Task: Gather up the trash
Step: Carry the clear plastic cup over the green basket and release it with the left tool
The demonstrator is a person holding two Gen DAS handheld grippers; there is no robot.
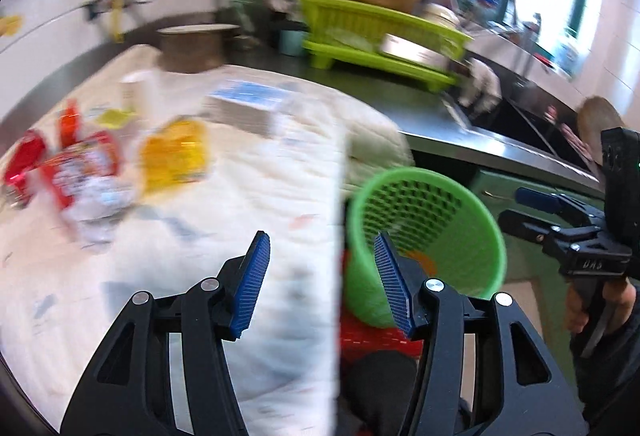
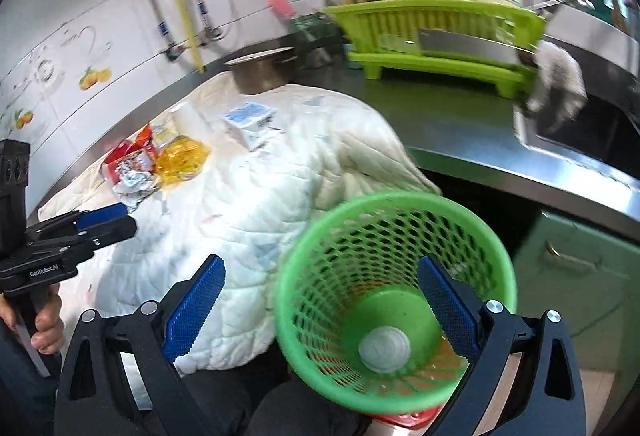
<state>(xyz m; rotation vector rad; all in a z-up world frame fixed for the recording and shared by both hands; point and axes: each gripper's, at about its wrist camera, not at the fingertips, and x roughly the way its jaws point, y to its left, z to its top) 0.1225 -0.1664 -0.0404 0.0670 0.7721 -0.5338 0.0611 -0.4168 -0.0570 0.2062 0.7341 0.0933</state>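
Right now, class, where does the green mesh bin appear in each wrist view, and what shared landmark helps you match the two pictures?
Left wrist view: the green mesh bin sits lower right of centre, beside the white quilted cloth.
Right wrist view: it fills the lower centre-right, with a white round object inside at the bottom.
Shared landmark: the lime-green dish rack on the counter behind.

The one line that reads clearly is "GenRobot.AI", in small white letters on the black body of the left tool (image 2: 102, 218), just behind its fingers, as seen from the right wrist view. On the right tool (image 1: 532, 214), in the left wrist view, faint raised letters sit on the same kind of black body, but they are too blurred to read. The red wrapper (image 2: 130, 162) on the bench beside that left tool carries print that cannot be made out.
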